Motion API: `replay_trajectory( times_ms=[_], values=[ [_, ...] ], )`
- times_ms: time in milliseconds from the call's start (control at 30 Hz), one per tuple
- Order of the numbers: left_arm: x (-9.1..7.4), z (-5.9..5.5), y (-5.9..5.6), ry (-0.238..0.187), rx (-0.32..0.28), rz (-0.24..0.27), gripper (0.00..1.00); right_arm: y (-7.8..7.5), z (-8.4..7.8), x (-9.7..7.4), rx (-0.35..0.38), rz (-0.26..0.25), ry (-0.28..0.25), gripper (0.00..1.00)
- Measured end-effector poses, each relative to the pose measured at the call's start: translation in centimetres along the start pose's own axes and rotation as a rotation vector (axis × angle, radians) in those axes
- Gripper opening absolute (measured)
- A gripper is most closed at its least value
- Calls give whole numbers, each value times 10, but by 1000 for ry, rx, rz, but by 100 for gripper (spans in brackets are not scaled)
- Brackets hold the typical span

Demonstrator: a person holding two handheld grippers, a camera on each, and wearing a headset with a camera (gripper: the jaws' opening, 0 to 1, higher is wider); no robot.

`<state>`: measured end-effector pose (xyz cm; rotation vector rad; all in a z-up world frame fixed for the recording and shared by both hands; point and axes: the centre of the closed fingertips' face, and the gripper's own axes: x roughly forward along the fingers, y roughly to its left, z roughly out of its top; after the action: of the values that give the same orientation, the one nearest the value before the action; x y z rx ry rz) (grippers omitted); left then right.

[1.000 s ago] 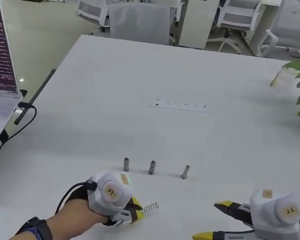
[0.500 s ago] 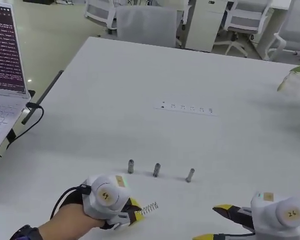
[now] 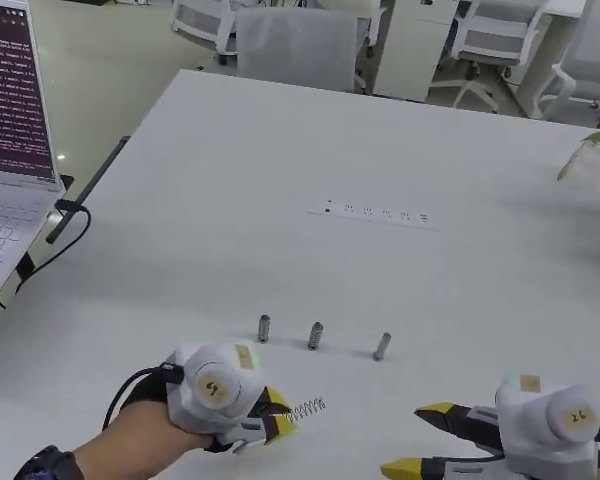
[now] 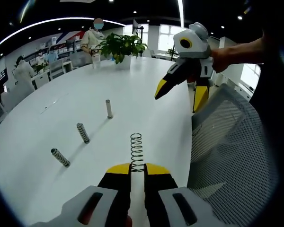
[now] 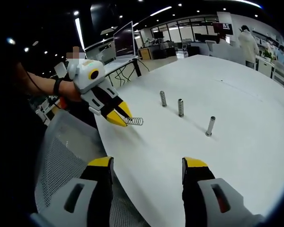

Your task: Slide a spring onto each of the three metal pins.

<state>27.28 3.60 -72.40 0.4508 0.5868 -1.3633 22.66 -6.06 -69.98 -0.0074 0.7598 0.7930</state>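
Three short metal pins stand in a row on the white table. The left pin (image 3: pixel 264 328) and the middle pin (image 3: pixel 315 336) each wear a spring. The right pin (image 3: pixel 382 347) is bare. My left gripper (image 3: pixel 284 413) is shut on one end of a loose spring (image 3: pixel 308 407), which sticks out toward the pins, in front of the row. In the left gripper view the spring (image 4: pixel 137 151) rises from the shut jaws, with the bare pin (image 4: pixel 109 109) beyond. My right gripper (image 3: pixel 415 438) is open and holds nothing, low at the right; the bare pin (image 5: pixel 210 126) stands ahead of it.
A power strip (image 3: pixel 375 213) lies flat at the table's middle. An open laptop (image 3: pixel 10 150) and a black cable (image 3: pixel 70 215) sit at the left edge. A plant (image 3: pixel 595 160) is at the right. Office chairs (image 3: pixel 290 45) stand beyond the far edge.
The headset camera has shifted a little. My left gripper with the spring has edged slightly toward the pins. The right gripper has barely moved.
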Motion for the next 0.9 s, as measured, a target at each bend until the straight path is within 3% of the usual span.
replay_trajectory(
  times_ms=[900],
  values=[
    [-3, 26, -12, -35, 79, -20, 2, 14, 22, 19, -63, 92, 0, 49]
  ],
)
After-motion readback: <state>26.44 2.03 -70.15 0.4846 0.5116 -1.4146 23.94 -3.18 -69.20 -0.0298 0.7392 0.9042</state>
